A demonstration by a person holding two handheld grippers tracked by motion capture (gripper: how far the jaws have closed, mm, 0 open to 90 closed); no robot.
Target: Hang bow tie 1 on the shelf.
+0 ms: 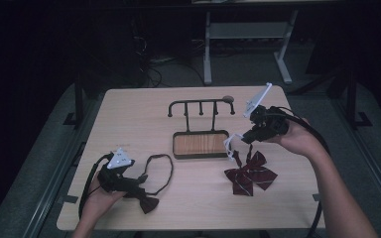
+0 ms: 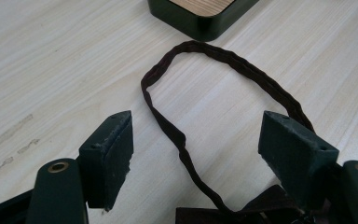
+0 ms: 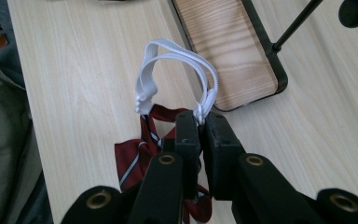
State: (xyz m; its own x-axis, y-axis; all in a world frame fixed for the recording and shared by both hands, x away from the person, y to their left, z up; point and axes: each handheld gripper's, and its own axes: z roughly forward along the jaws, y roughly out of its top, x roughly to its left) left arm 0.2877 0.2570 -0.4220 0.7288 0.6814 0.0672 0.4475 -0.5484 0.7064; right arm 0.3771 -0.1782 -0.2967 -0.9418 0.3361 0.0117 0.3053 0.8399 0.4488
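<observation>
High view: the right tool (image 1: pixel 241 139) is clenched on the white elastic strap (image 1: pixel 229 144) of a dark red striped fabric bow tie (image 1: pixel 249 174), which hangs just below it over the pale wooden bench (image 1: pixel 129 119). The left tool (image 1: pixel 138 187) rests against a dark brown bow tie (image 1: pixel 148 203).

Left gripper view: the jaws stand released around the brown neck band (image 2: pixel 177 135).

Right gripper view: the jaws pinch the white strap (image 3: pixel 168 56); a wood-inlaid dark tray (image 3: pixel 228 51) lies just beyond.

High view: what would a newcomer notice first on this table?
The dark red striped bow tie at the table's right, its white elastic strap pinched by the right tongs. At the left, open left tongs stand over a dark brown bow tie's thin loop strap. Between them stands a black metal hook rack with a wooden base.
</observation>
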